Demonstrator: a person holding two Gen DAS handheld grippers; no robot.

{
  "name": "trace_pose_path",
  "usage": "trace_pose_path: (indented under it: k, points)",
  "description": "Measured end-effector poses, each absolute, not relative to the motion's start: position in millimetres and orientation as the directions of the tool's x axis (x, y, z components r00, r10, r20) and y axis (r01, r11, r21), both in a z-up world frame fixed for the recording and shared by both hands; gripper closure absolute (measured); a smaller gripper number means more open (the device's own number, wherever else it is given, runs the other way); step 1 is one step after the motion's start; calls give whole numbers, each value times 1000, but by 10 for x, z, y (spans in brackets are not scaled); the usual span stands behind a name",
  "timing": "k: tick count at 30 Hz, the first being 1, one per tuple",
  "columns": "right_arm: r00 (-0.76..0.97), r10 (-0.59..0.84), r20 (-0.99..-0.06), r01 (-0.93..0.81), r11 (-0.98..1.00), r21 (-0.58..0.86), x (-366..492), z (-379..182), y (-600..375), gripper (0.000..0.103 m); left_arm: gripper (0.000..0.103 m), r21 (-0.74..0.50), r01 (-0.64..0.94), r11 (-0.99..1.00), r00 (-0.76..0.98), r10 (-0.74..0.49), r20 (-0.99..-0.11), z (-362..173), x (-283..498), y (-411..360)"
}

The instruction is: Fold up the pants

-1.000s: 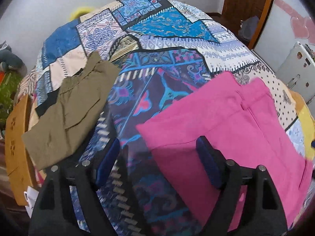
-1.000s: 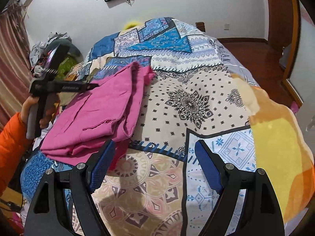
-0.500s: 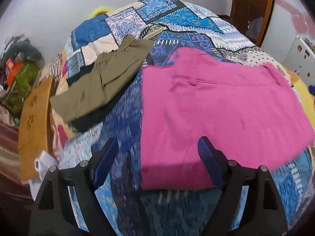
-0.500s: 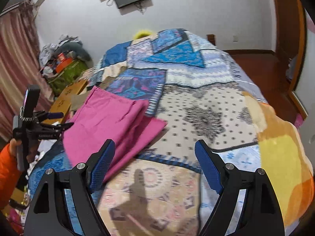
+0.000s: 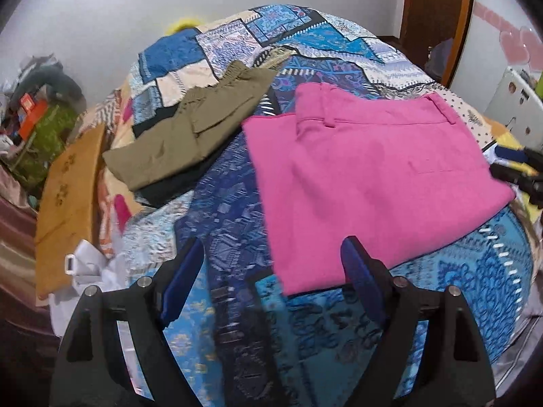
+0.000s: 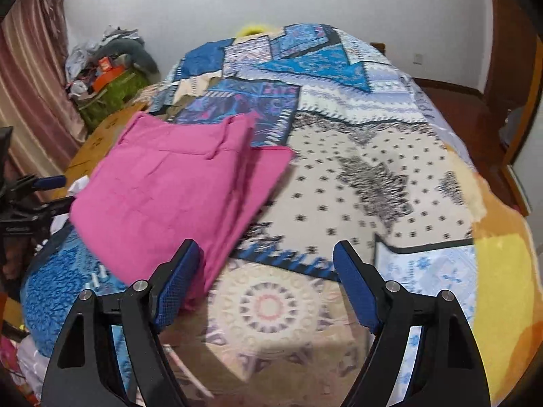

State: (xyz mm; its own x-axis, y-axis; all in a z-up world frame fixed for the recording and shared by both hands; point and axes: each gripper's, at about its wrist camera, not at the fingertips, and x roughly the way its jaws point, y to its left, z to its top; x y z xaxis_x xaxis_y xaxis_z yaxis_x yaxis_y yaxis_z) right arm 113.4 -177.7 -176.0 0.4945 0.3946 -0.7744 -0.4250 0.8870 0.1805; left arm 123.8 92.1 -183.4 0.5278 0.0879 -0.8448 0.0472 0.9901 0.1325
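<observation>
Folded pink pants (image 5: 370,183) lie flat on the patterned bedspread (image 5: 230,224), waistband toward the far side. My left gripper (image 5: 271,281) is open and empty, held above the bed just in front of the pants' near edge. In the right wrist view the pink pants (image 6: 176,190) lie at the left, and my right gripper (image 6: 264,288) is open and empty, its left pad close to the pants' near corner. The right gripper's tips also show at the right edge of the left wrist view (image 5: 519,166). The left gripper also shows at the left edge of the right wrist view (image 6: 27,196).
Folded olive pants (image 5: 190,135) lie on a dark garment on the bed, left of the pink ones. A wooden board (image 5: 68,203) and white items (image 5: 88,271) sit at the bed's left edge. Clutter (image 6: 105,78) is piled by the wall. A door (image 5: 437,20) stands at the back right.
Both grippers have pulled back from the pink pants toward the near side of the bed. The pants lie folded and still. Both grippers stay open.
</observation>
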Motion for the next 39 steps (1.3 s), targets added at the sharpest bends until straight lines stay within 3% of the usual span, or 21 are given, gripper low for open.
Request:
trace_pose_path:
  k: [4, 10, 13, 15, 18, 23, 39]
  points:
    - [512, 392, -765, -427, 888, 169, 1161, -1609, -1805, 32, 20, 145, 37, 989, 574, 98, -813, -1653, 1252, 952]
    - [507, 499, -703, -517, 828, 216, 1235, -1304, -1520, 35, 22, 51, 76, 996, 648, -10, -762, -1363, 1513, 826]
    - [471, 537, -700, -574, 789, 219, 1300, -1284, -1261, 43, 41, -3, 131, 991, 632, -85, -770, -1376, 1717, 678]
    - [442, 550, -708, -608, 765, 215, 1345, -1318, -1093, 57, 60, -14, 165, 986, 610, -113, -784, -1443, 1831, 577]
    - [407, 541, -736, -646, 740, 187, 1389, -1414, -860, 69, 78, 2, 213, 977, 573, -124, -810, -1593, 1949, 423]
    - [360, 493, -792, -682, 718, 137, 1403, -1644, -691, 71, 79, 18, 258, 966, 523, -124, -843, -1916, 1940, 345]
    - [410, 483, -774, -594, 785, 176, 1004, -1624, -1265, 73, 79, 36, 172, 984, 528, -62, -847, -1971, 1299, 760]
